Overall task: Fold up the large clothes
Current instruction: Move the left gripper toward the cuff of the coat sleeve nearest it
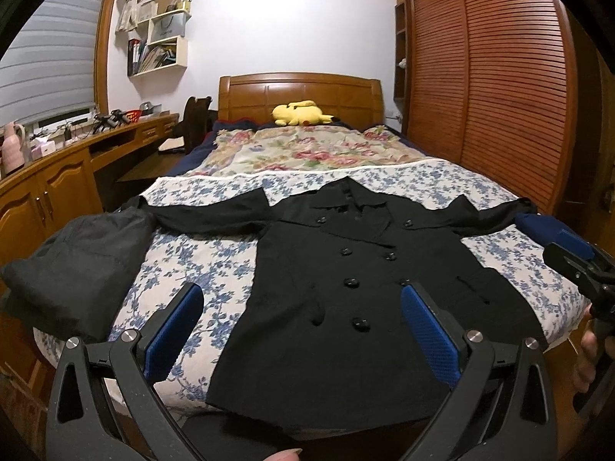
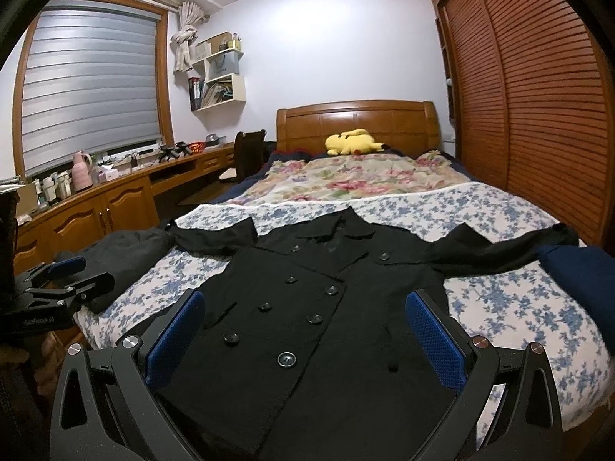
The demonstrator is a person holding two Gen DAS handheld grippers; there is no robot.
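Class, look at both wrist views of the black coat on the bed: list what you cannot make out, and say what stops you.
- Black coat hem: both views, cut off below the open left gripper and right gripper.
- Dark garment at bed's left edge: its type is unclear; bunched up.
- Navy item: right view, cut off by the edge.
- Wall shelf book titles: too small.

Legible text: none with certainty. A line of small pale lettering runs along the black body of the left gripper (image 2: 67,276), at the near left of the right wrist view; it is too blurred to read.
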